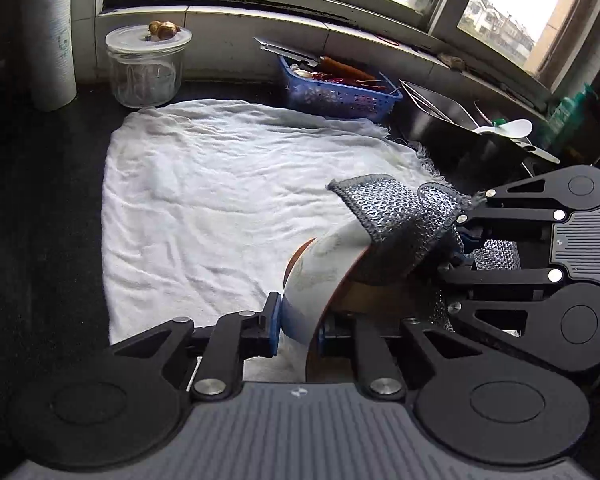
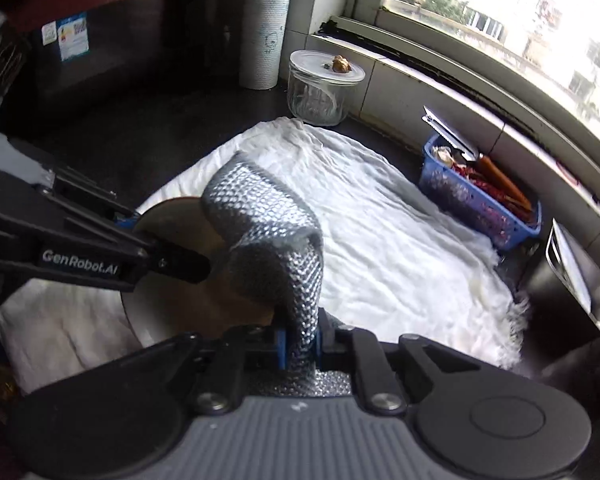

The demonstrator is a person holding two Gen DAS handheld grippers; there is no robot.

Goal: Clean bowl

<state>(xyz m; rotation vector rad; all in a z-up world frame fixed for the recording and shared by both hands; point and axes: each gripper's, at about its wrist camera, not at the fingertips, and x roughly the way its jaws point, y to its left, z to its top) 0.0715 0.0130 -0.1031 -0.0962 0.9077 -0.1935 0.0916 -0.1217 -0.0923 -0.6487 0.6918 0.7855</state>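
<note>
A bowl (image 1: 317,276), white outside with a brown rim and brown inside, is held tilted on its side above a white cloth. My left gripper (image 1: 298,330) is shut on the bowl's rim. My right gripper (image 2: 300,342) is shut on a silver mesh scrubbing cloth (image 2: 272,232), which folds over and lies against the bowl's brown inside (image 2: 196,308). In the left wrist view the scrubbing cloth (image 1: 399,220) drapes over the bowl's upper rim, with the right gripper (image 1: 459,240) behind it. The left gripper's fingers (image 2: 172,260) reach in from the left in the right wrist view.
A white cloth (image 1: 228,208) covers the dark counter. At the back stand a glass jar with a lid (image 1: 146,66), a paper towel roll (image 1: 50,40) and a blue basket of utensils (image 1: 335,88). A metal sink (image 1: 447,120) lies to the right, below the window.
</note>
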